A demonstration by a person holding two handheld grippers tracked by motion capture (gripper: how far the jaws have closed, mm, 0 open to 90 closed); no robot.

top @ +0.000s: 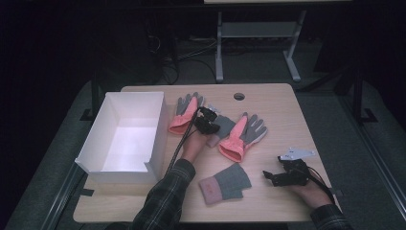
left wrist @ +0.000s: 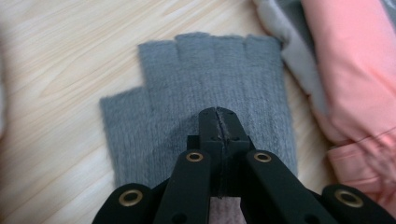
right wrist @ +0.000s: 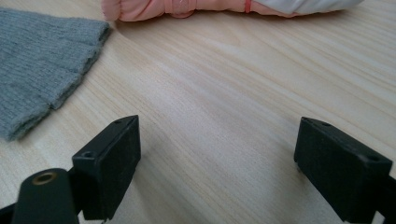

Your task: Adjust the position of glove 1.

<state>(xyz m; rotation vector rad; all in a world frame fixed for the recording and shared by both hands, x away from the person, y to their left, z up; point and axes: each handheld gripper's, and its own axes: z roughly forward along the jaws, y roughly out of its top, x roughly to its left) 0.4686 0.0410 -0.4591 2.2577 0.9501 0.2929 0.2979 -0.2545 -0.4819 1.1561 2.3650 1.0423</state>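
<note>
The left gripper (left wrist: pixel 218 112) has its two black jaws closed together, pinching the knit of a grey fingerless glove (left wrist: pixel 201 107) at the middle of its back; in the left gripper view the fabric puckers slightly at the tips, the glove's four short finger stubs point away from the gripper, the thumb stub lies to the left, and a pink cuff edge shows beneath the jaws. In the high view the left gripper (top: pixel 210 125) sits above this grey fingerless glove (top: pixel 224 125), with the person's left hand (top: pixel 193 143) behind it. Taking that glove as the landmark: just beside it on the right, touching or nearly touching it, lies a coral and grey work glove (top: pixel 242 134); just behind it on the left lies a second coral and grey work glove (top: pixel 186 112); nearer the person lies a second grey fingerless glove (top: pixel 225 183) with a pink cuff. The right gripper (top: pixel 266 175) rests well apart from the landmark, toward the near right of the table, with its jaws standing wide apart and nothing between them. A white open-topped box (top: pixel 158 129) stands left of the landmark, close to the left forearm's plaid sleeve (top: pixel 165 196). All items rest on a light wood-grain table (top: pixel 282 110) with a round cable hole (top: pixel 239 96) beyond the landmark. Farther off, the room is dark; a grey metal frame (top: pixel 258 43) and loose cables (top: pixel 182 57) stand on the floor.
</note>
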